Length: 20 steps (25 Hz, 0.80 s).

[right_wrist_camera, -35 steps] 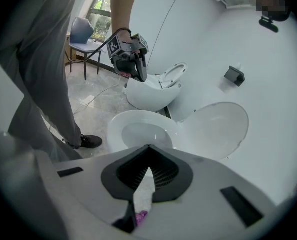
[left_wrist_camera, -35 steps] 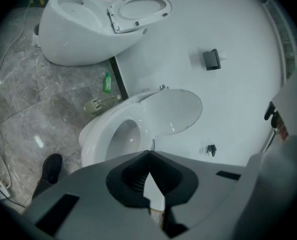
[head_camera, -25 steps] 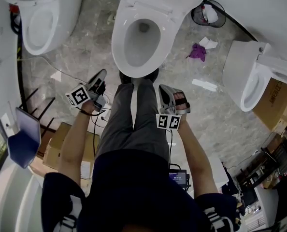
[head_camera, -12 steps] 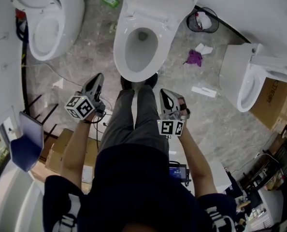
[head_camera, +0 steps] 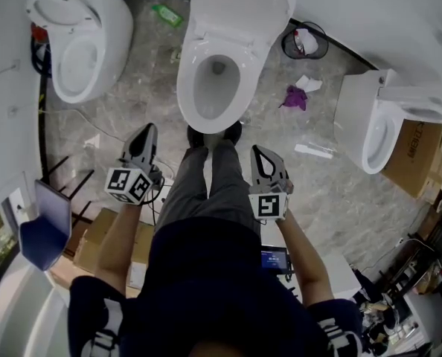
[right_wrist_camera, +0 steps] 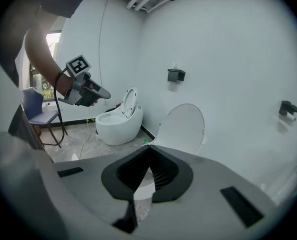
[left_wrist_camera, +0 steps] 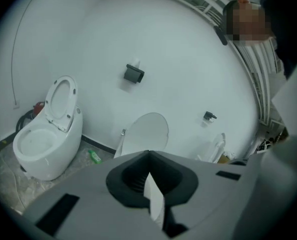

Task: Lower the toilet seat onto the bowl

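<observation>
The middle toilet has its bowl (head_camera: 213, 88) open. Its seat and lid (head_camera: 239, 6) stand raised against the wall, and I cannot tell one from the other. The raised lid (left_wrist_camera: 146, 133) shows above the jaws in the left gripper view, and the same lid (right_wrist_camera: 184, 126) in the right gripper view. My left gripper (head_camera: 148, 131) is shut and empty, held short of the bowl's front on the left. My right gripper (head_camera: 260, 152) is shut and empty too, level with it on the right. Neither touches the toilet. The person's legs stand between them.
A second toilet (head_camera: 83, 43) with raised seat stands at the left, a third (head_camera: 381, 132) at the right. On the floor lie a green bottle (head_camera: 165, 13), a bin (head_camera: 304, 42), a purple cloth (head_camera: 295, 97) and paper scraps. Cardboard boxes (head_camera: 94, 236) and a blue chair (head_camera: 42, 229) are behind left.
The head view has tipped, so the toilets sit lower in the picture. Both grippers stay shut in front of the bowl and have shifted only slightly.
</observation>
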{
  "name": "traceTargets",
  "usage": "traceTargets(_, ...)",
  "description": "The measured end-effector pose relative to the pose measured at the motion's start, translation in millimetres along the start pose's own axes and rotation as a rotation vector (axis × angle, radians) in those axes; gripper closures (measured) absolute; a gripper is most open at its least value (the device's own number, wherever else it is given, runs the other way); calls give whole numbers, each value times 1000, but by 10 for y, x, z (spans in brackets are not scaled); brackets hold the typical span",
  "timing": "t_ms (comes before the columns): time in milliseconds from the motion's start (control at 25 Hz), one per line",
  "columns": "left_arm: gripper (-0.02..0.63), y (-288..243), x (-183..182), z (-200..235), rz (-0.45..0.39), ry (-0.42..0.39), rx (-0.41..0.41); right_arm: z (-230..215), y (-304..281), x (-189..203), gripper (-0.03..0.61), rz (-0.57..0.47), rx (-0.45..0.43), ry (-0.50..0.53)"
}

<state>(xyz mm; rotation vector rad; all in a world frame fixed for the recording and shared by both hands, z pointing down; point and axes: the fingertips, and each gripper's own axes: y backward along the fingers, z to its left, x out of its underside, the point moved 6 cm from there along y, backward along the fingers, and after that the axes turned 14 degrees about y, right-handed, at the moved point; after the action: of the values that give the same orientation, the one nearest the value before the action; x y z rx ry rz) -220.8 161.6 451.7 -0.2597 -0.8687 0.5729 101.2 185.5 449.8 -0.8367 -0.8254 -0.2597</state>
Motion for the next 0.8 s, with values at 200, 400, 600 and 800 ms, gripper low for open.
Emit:
traceTargets(200,589,198,-211,-317,-50,-134,12,-206,264,-209,558,-41,43,-139)
traceTargets(400,589,394,-424,-596,-101,-256,26,-375,499,-486,558,-130,70,-221)
traceTargets(600,589,508,-594,-829,-152,-345,37,-559,659,-692,558,-173,91,-275)
traceTargets(800,589,677,-724,-1066,-205,-427,49,-706,838,-944,558,-238,104,-372)
